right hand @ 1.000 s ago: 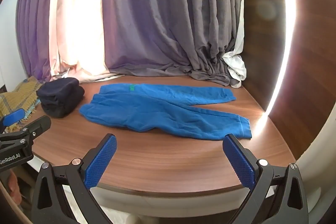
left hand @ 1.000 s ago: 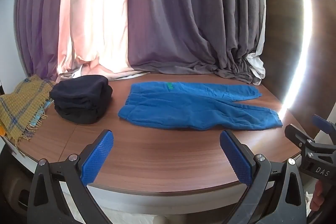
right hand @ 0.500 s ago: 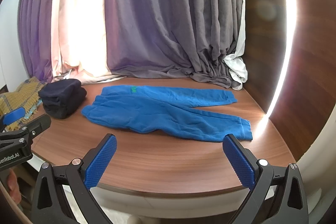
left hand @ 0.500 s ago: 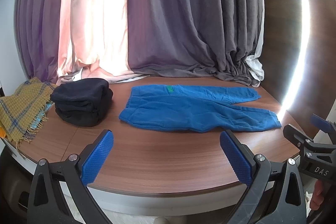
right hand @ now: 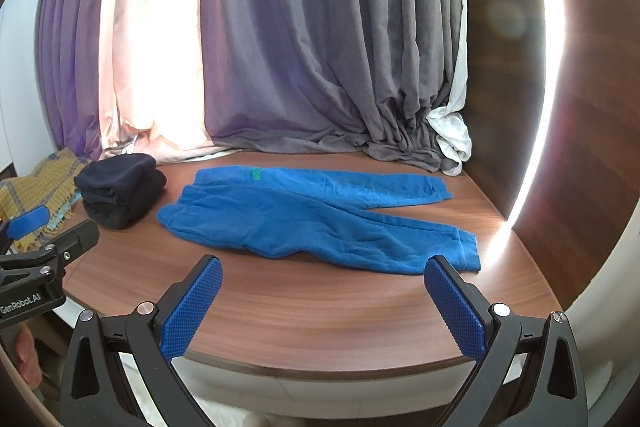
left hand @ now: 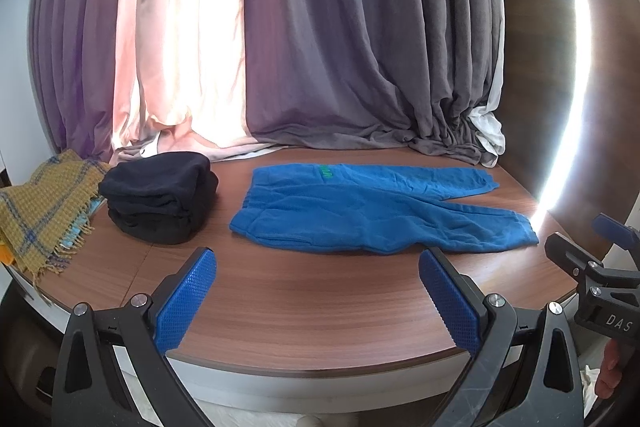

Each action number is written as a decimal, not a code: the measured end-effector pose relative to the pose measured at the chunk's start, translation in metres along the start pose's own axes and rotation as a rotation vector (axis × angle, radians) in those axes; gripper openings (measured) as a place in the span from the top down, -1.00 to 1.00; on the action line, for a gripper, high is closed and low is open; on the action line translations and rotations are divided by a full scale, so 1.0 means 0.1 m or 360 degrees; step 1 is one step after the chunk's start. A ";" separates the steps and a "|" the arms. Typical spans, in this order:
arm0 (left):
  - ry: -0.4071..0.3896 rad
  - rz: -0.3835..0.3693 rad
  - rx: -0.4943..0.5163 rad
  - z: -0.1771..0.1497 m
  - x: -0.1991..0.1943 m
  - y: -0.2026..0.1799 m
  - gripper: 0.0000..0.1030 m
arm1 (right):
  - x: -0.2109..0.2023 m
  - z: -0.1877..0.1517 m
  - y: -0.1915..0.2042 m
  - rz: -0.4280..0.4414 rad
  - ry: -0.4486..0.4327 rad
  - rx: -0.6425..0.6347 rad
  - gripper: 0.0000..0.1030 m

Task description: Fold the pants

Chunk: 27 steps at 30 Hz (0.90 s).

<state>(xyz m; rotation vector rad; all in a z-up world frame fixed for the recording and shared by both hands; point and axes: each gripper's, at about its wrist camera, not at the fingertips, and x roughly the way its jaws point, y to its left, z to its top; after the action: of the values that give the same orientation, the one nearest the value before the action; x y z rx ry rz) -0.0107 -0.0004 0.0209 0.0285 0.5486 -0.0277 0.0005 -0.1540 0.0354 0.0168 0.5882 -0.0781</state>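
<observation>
A home room: floor-length curtains, wooden table, folded clothes.

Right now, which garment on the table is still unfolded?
The blue pants, spread flat with both legs extended. The dark garment is a folded stack; the yellow plaid blanket hangs off the table edge.

**Two wrist views from the bench's near edge**

We look forward from each wrist, low and just off the near rim of the bench, toward the curtains. Our left view sits further left, catching the right claw at its right edge; our right view catches the left claw. Both share the blue pants and the dark folded pile.
</observation>
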 end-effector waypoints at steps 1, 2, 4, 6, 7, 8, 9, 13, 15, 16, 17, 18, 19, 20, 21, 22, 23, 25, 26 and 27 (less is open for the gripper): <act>-0.0002 -0.0002 0.0000 -0.01 -0.01 0.00 -1.00 | 0.01 0.01 0.00 0.0000 -0.0001 -0.0001 -0.98; -0.0004 0.0000 -0.0001 -0.01 -0.01 0.00 -1.00 | 0.02 0.02 0.01 0.0002 -0.0001 -0.0002 -0.98; -0.0007 0.0001 -0.0004 0.00 0.00 -0.01 -1.00 | -0.01 0.01 -0.05 0.0005 -0.0003 0.0001 -0.98; -0.0009 0.0001 -0.0006 0.01 0.01 -0.01 -1.00 | -0.01 0.02 -0.04 0.0007 -0.0006 -0.0001 -0.98; -0.0010 0.0001 -0.0004 0.01 0.00 -0.01 -1.00 | 0.00 0.03 -0.04 0.0007 -0.0007 -0.0002 -0.98; -0.0012 0.0002 -0.0003 0.02 0.00 -0.01 -1.00 | 0.00 0.03 -0.03 0.0009 -0.0008 -0.0002 -0.98; -0.0014 0.0003 -0.0003 0.03 0.00 -0.01 -1.00 | 0.00 0.04 -0.03 0.0009 -0.0007 -0.0003 -0.98; -0.0022 0.0003 0.0000 0.04 0.00 -0.02 -1.00 | 0.00 0.03 -0.04 0.0014 -0.0008 -0.0002 -0.98; -0.0022 0.0000 -0.0001 0.03 0.00 -0.02 -1.00 | 0.01 0.03 -0.03 0.0015 -0.0008 -0.0005 -0.98; -0.0023 0.0000 -0.0002 0.03 0.00 -0.02 -1.00 | 0.01 0.03 -0.03 0.0016 -0.0009 -0.0006 -0.98; -0.0023 0.0002 -0.0002 0.03 -0.01 -0.02 -1.00 | 0.01 0.04 -0.03 0.0018 -0.0008 -0.0007 -0.98; -0.0024 0.0002 -0.0003 0.03 0.00 -0.02 -1.00 | 0.02 0.05 -0.02 0.0018 -0.0007 -0.0008 -0.98; -0.0024 0.0000 -0.0005 0.03 0.00 -0.01 -1.00 | 0.02 0.05 -0.02 0.0020 -0.0007 -0.0009 -0.98; -0.0025 0.0001 -0.0005 0.03 -0.01 -0.01 -1.00 | 0.03 0.06 -0.02 0.0022 -0.0008 -0.0011 -0.98; -0.0025 0.0000 -0.0004 0.03 -0.01 -0.01 -1.00 | 0.03 0.07 -0.02 0.0020 -0.0008 -0.0013 -0.98; -0.0026 -0.0002 -0.0004 0.03 -0.01 0.00 -1.00 | 0.04 0.08 -0.02 0.0019 -0.0009 -0.0013 -0.98; -0.0027 0.0001 -0.0004 0.02 -0.01 -0.01 -1.00 | 0.05 0.08 -0.02 0.0022 -0.0008 -0.0015 -0.98; -0.0027 0.0000 -0.0004 0.02 -0.01 -0.01 -1.00 | 0.01 0.02 -0.01 0.0024 -0.0012 -0.0016 -0.98; -0.0027 0.0000 -0.0005 0.02 -0.01 -0.01 -1.00 | 0.01 0.03 -0.01 0.0024 -0.0012 -0.0016 -0.98; -0.0026 0.0001 -0.0006 0.02 0.00 -0.01 -1.00 | 0.02 0.03 -0.01 0.0026 -0.0012 -0.0016 -0.98</act>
<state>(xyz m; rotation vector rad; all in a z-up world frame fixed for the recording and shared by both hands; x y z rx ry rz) -0.0094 -0.0012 0.0228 0.0245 0.5321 -0.0263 0.0040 -0.1552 0.0371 0.0114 0.5810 -0.0593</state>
